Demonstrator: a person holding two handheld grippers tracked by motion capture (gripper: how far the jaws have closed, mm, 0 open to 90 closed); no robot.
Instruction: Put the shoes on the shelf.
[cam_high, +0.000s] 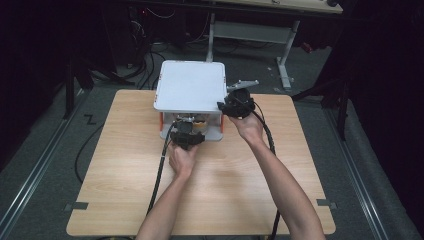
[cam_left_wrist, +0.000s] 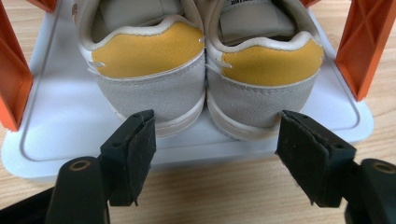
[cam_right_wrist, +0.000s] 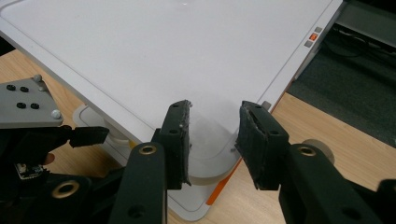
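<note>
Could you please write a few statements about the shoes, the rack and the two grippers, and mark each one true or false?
1. A pair of shoes with yellow heel patches stands on the white bottom shelf of the rack. True.
2. The left hand-held gripper is clamped on one shoe's heel. False: its jaws stand apart in front of both heels, and the pads press on nothing.
3. The rack's uprights are orange. True.
4. The right hand-held gripper is over the wooden table's near edge. False: it is at the near right corner of the rack's white top panel.
5. The shoes' toes point towards the left hand-held gripper. False: their heels face it.
</note>
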